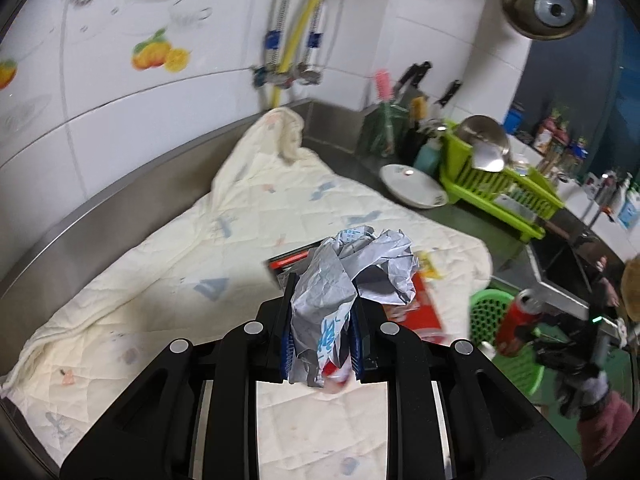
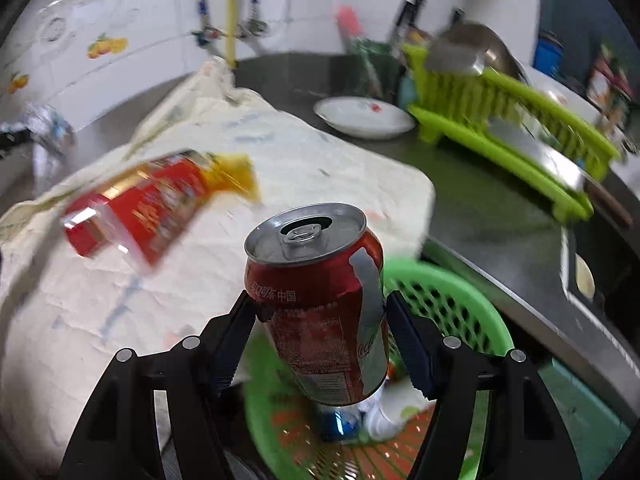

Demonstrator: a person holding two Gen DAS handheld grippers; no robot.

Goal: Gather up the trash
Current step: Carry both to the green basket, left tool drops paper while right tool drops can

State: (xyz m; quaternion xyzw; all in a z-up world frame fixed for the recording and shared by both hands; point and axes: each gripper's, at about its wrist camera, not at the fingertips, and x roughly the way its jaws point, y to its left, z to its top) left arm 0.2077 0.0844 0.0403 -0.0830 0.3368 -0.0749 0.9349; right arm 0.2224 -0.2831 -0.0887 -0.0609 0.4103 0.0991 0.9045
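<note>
Now | L claw point(image 1: 322, 344) pinching crumpled paper point(image 1: 352, 272) | R claw point(image 2: 322, 340) gripping red can point(image 2: 320, 304) over green basket point(image 2: 452, 300) rim

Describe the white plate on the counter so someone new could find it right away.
Start at the cream cloth covering the steel counter. Past its far corner, before the lime green dish rack, sits the plate: shallow, white, the only dish lying outside the rack.

home kitchen | steel counter point(image 1: 352, 160) | dish rack point(image 1: 500, 184) | knives point(image 1: 412, 76)
</note>
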